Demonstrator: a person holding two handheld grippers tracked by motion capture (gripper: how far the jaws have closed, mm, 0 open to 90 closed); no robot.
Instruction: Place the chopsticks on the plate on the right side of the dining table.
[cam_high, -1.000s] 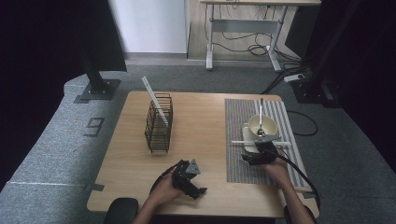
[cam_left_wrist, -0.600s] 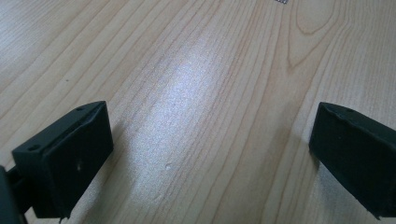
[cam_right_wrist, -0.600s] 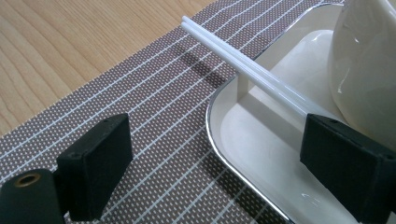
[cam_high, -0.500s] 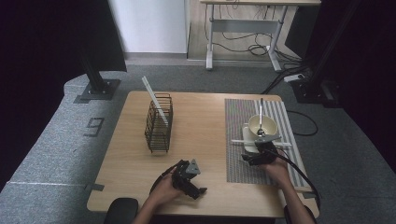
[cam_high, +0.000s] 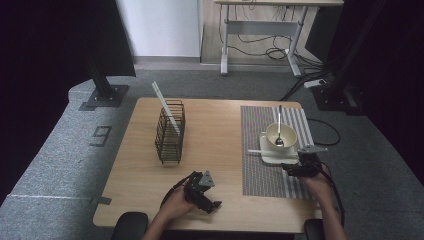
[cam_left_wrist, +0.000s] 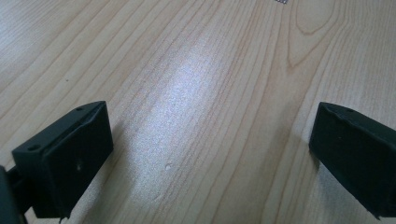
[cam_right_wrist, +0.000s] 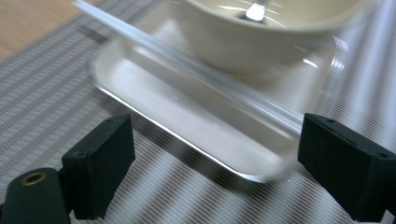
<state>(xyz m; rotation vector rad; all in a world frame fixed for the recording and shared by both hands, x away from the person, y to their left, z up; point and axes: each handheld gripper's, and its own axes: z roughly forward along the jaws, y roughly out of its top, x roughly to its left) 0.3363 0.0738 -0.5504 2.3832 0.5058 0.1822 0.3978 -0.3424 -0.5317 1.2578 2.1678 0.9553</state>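
Tray (cam_right_wrist: 187, 116), square and white, is seen just ahead of the right gripper (cam_right_wrist: 215, 163), whose jaws are spread wide with nothing held between them. A cream bowl (cam_right_wrist: 261, 32) with a spoon (cam_high: 279, 125) in it is carried on the tray, and a white stick (cam_right_wrist: 196, 70) is laid across the tray's near edge. The left gripper (cam_left_wrist: 210, 154) is held wide open over bare wooden surface (cam_left_wrist: 196, 70), nothing grasped.

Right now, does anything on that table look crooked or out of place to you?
Two things. A white stick lies slantwise across the square plate by the bowl, one end overhanging onto the striped mat. Another white stick leans tilted out of the wire rack. Nothing looks spilled or broken.
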